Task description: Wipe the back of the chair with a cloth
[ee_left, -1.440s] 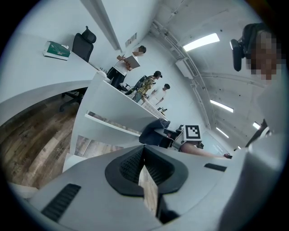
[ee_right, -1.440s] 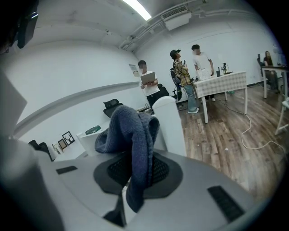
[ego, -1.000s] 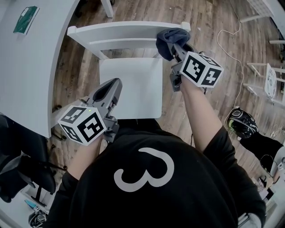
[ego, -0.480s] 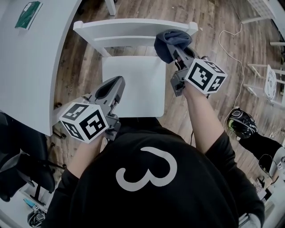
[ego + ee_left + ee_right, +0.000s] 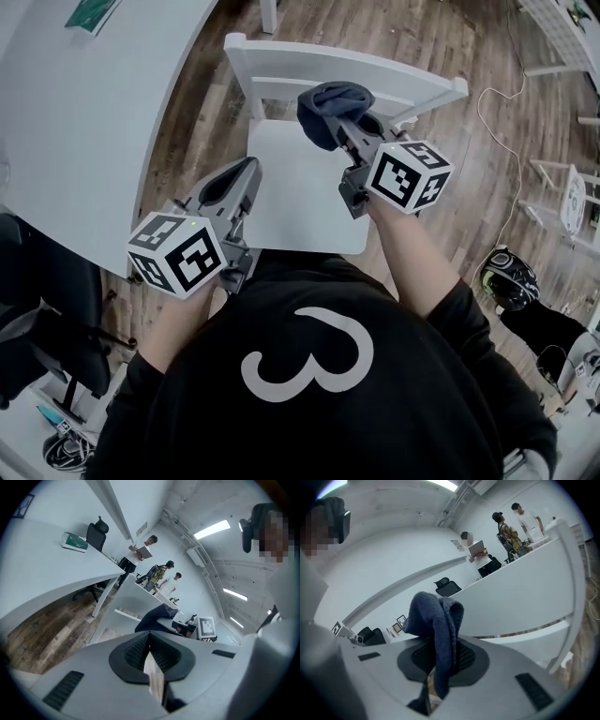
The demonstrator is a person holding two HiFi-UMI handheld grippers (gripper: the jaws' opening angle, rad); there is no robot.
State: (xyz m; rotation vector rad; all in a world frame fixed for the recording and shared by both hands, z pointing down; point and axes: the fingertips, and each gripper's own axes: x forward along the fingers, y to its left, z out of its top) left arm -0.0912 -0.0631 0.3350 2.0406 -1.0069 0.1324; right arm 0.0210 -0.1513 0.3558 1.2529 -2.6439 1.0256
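Our right claw (image 5: 347, 127) is clenched on the cloth (image 5: 330, 101), which bunches over its tip at the chair (image 5: 281, 61) back just ahead. We cannot tell whether it is pressing on the back. A second ago the cloth was at the back's right end. Now it has slid leftward to about the middle, so the wipe is under way, and we judge the stretch to the claw's left still undone. Our left claw (image 5: 242, 183) stays clenched on nothing, well behind the right claw, with the counter (image 5: 94, 141) off to its left.
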